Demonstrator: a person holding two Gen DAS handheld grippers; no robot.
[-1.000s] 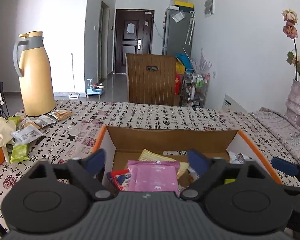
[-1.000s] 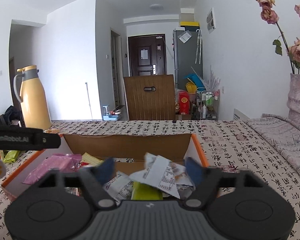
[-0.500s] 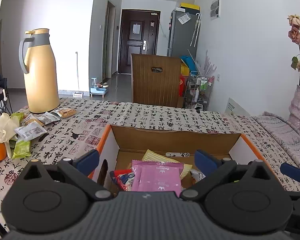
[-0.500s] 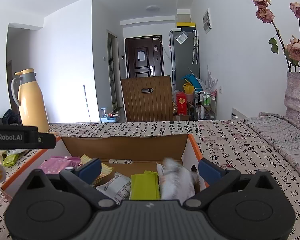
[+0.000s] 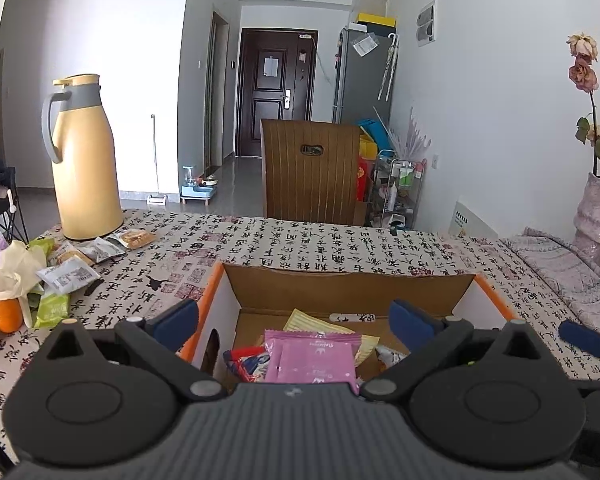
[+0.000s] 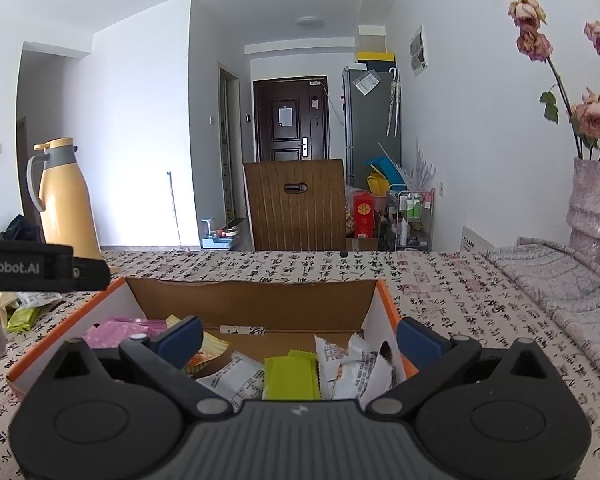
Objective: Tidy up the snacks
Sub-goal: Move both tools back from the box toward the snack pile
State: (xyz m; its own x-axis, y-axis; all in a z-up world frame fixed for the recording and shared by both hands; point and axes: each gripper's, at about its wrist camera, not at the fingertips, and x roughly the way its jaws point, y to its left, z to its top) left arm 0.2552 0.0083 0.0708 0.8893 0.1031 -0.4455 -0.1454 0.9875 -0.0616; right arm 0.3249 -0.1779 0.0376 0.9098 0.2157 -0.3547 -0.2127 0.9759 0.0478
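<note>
Box: an open cardboard box with brown inner walls, white outer faces and orange rims sits on the table, directly ahead of both grippers.
Table cover: a pale cloth printed with black calligraphy and red seals lies flat across the table.
Snacks in the box: a glossy pink packet lies on top at the left side, over a yellow striped packet and a red-and-blue wrapper; at the right side a flat lime-green packet lies among crinkled white printed wrappers.
Snacks outside the box: small foil and plastic packets, white, green and tan, lie scattered on the cloth to the left, near two oranges.
Flask: a tall tan vacuum jug with a grey collar and handle stands upright behind those packets.
Vase: a textured pale vase holding dried pink roses stands at the far right.
Left gripper: black body, blue pads spread wide over the box's left half; nothing sits between them and they touch no packet.
Right gripper: blue pads fully apart above the box's right half, released, with the green packet and white wrappers lying loose below.
</note>
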